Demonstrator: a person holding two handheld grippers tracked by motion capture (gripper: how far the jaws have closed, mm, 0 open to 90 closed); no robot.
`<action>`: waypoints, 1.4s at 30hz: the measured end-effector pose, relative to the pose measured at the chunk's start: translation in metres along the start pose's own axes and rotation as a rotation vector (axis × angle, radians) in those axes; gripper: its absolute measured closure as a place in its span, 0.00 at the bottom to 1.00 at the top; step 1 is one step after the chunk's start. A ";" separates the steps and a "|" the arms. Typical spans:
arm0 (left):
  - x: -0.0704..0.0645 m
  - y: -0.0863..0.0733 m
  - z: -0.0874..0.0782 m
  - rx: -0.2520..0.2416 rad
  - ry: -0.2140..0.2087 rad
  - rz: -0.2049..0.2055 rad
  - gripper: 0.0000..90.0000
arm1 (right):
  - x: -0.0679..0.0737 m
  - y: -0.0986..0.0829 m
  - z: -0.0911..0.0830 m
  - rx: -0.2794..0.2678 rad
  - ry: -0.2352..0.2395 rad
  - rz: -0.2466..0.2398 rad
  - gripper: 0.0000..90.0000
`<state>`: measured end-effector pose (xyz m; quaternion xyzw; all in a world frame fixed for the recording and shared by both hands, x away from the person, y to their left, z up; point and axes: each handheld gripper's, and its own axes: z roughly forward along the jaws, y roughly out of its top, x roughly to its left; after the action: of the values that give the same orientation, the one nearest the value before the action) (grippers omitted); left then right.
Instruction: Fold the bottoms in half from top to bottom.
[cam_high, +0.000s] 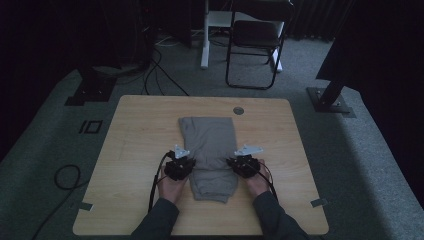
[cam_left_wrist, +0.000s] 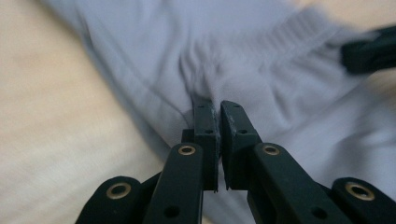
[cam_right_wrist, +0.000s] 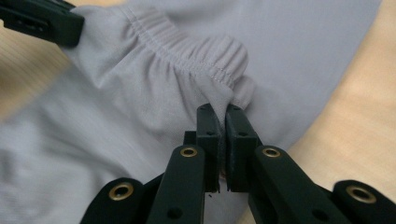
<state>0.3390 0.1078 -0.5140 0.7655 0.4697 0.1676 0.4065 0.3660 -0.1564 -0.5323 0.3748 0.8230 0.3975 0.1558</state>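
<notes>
Fold step in hand: left hand-held gripper (cam_left_wrist: 212, 109) and right hand-held gripper (cam_right_wrist: 223, 112) each clamp the grey shorts' (cam_high: 210, 150) waistband; next, lift evenly toward the desk's (cam_high: 135, 145) far edge.

Your right gripper (cam_right_wrist: 222, 112): jaws pinched together on a fold of the grey garment (cam_right_wrist: 154, 98), just below its gathered elastic band (cam_right_wrist: 196, 51). Garment: pale grey, creased, spread over the light wooden table (cam_right_wrist: 359, 121). Your other gripper (cam_right_wrist: 42, 18): black, at the top left corner, touching the band's far end.
</notes>
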 end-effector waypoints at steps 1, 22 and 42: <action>-0.004 0.005 -0.013 -0.042 -0.003 0.013 0.96 | 0.002 0.004 -0.008 -0.027 0.002 -0.002 0.96; 0.003 -0.014 -0.016 0.036 -0.103 -0.027 0.93 | 0.005 -0.015 -0.038 0.017 0.030 -0.017 0.88; -0.004 -0.022 0.009 0.089 -0.120 0.001 0.85 | -0.011 -0.025 -0.011 0.058 0.140 0.124 0.90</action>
<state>0.3296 0.1050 -0.5358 0.7918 0.4509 0.1007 0.3996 0.3545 -0.1809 -0.5450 0.4008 0.8181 0.4076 0.0620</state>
